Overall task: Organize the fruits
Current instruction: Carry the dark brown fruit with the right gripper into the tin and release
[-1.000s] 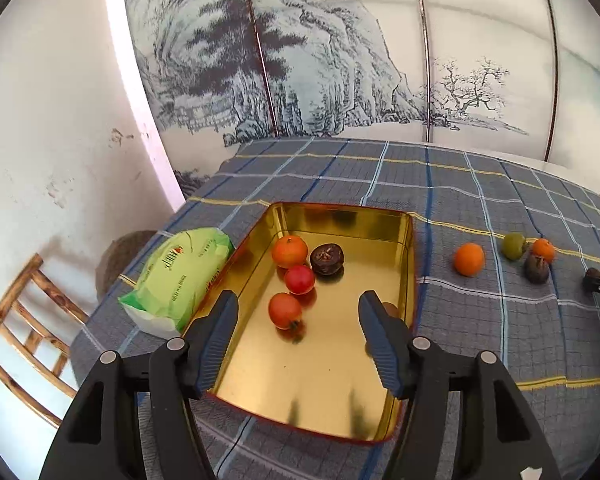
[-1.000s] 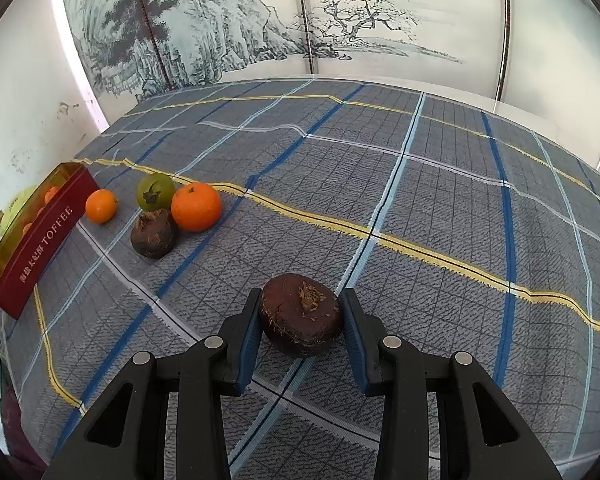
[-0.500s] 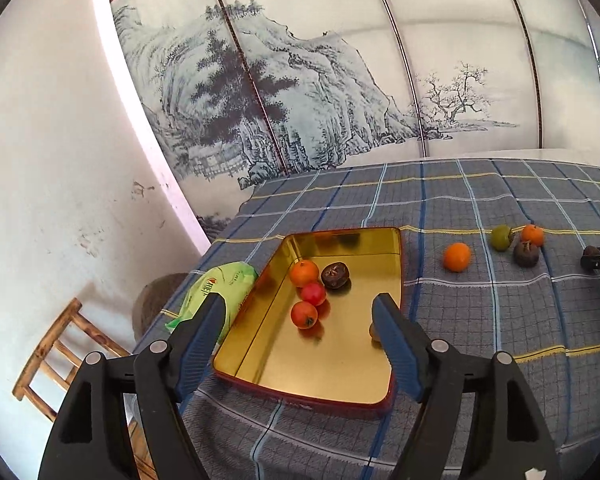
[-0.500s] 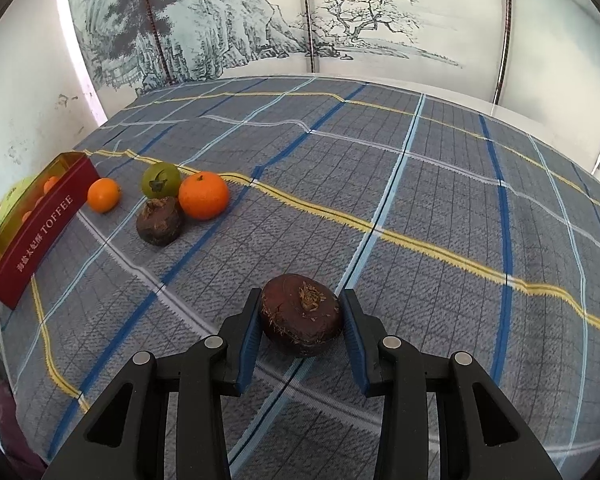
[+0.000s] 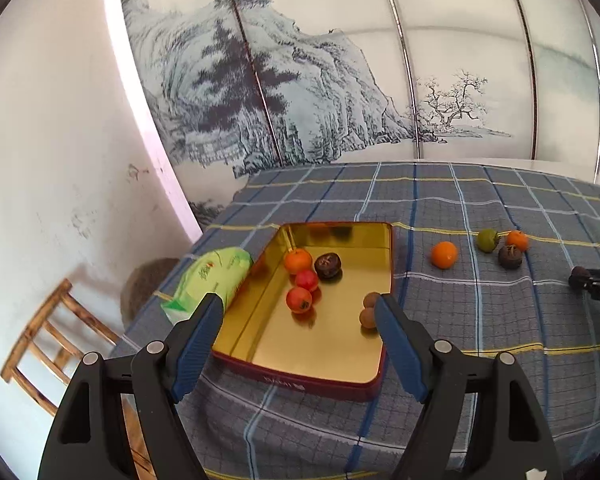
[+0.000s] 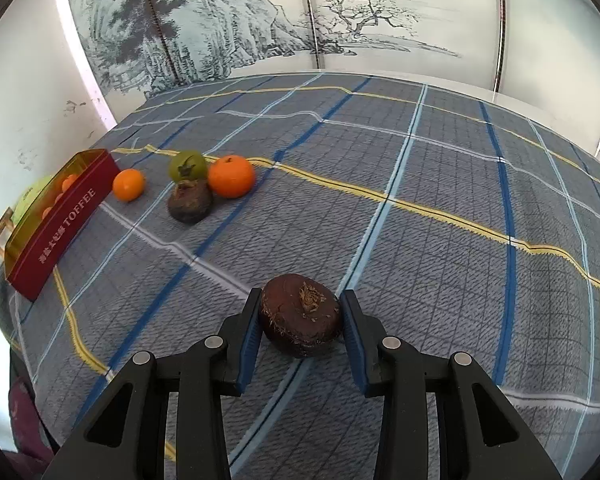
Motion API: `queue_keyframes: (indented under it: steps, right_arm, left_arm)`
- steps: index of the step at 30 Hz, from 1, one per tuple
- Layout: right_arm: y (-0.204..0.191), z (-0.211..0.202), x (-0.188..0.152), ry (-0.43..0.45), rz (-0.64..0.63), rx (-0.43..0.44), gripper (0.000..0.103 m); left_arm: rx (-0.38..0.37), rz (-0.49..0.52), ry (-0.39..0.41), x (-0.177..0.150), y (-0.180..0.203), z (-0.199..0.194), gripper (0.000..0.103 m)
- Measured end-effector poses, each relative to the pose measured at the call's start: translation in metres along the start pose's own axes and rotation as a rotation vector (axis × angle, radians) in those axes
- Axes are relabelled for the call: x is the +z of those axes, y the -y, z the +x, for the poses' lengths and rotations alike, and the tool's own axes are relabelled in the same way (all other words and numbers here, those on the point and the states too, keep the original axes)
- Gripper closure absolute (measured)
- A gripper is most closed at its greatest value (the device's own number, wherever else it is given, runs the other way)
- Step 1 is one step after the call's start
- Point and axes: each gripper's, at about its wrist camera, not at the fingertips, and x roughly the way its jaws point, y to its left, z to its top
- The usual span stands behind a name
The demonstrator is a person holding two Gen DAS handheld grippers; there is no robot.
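- Left wrist view: left gripper [image 5: 298, 314] empty, jaws just been opening, nothing between them; gold tin [image 5: 384, 240] beyond, holding fruit.
- Right gripper [image 6: 300, 314] clamped on dark brown fruit [image 6: 300, 320] above the cloth, right of the tin.
- Judged firm, rough-skinned, light; flank hold suits.

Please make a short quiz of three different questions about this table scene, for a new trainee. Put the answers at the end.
1. True or false: the right gripper is shut on a dark brown fruit.
2. How many fruits lie loose on the tablecloth beside the tin? A) two B) four C) six
3. Fill in: between the pads of the left gripper there is ____.

Key
1. True.
2. B: small orange, green fruit, big orange, brown fruit.
3. Nothing; its jaws have just been opening, over the tin.
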Motion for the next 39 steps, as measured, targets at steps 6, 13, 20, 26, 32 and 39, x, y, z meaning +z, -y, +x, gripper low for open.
queue_keyframes:
  steps: [6,13,20,26,32,39]
  right_arm:
    - [-0.013,-0.009,0.004,0.012,-0.018,0.016,0.064]
    - [-0.034,-0.020,0.014,0.028,-0.044,0.049,0.064]
    - [-0.070,-0.032,0.027,0.052,-0.105,0.091,0.064]
    - [-0.113,-0.041,0.040,0.071,-0.165,0.156,0.064]
    - [-0.157,-0.043,0.054,0.079,-0.227,0.231,0.064]
    - [-0.212,-0.038,0.059,0.067,-0.319,0.305,0.064]
  left_arm:
    - [-0.011,-0.048,-0.034,-0.004,-0.012,0.002,0.028]
    - [-0.010,-0.081,-0.053,-0.010,-0.022,0.005,0.027]
    - [-0.012,-0.105,-0.065,-0.016,-0.031,0.005,0.027]
    - [-0.004,-0.126,-0.068,-0.022,-0.042,0.004,0.027]
    - [0.008,-0.147,-0.081,-0.027,-0.052,0.005,0.027]
    - [0.020,-0.159,-0.087,-0.031,-0.059,0.005,0.027]
